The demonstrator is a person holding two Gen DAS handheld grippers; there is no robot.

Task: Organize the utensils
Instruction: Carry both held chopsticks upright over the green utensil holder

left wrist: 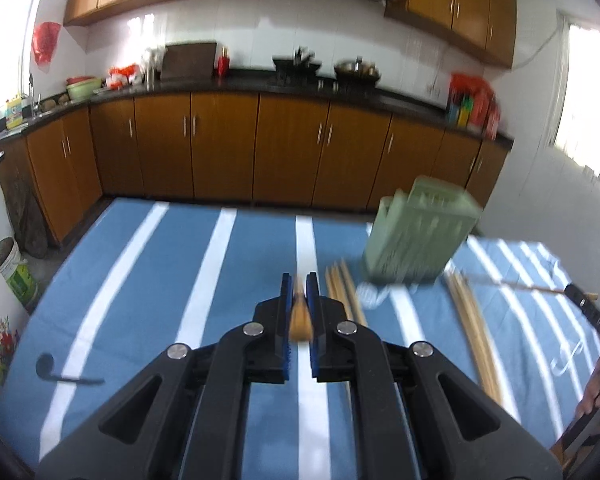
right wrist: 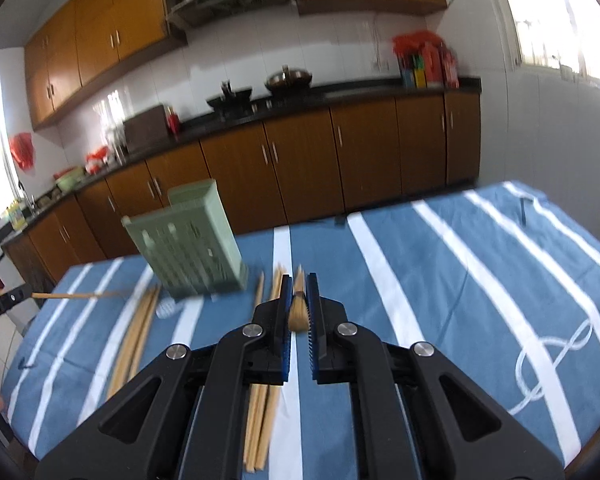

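My left gripper (left wrist: 299,284) is shut on a wooden chopstick (left wrist: 301,320), held above the blue striped cloth. My right gripper (right wrist: 299,283) is shut on another wooden chopstick (right wrist: 298,312); that gripper and its stick also show at the right edge of the left wrist view (left wrist: 580,294). A green slotted utensil holder (left wrist: 418,232) stands on the table, ahead and to the right of my left gripper, ahead and to the left of my right (right wrist: 188,240). Loose chopsticks (left wrist: 346,292) lie beside it, with more (right wrist: 140,324) on the cloth.
The table wears a blue cloth with white stripes (left wrist: 180,280). A dark ladle (left wrist: 60,372) lies at its left edge. Wooden kitchen cabinets and a counter (left wrist: 260,92) with pots run behind. A white bucket (left wrist: 18,272) stands on the floor at left.
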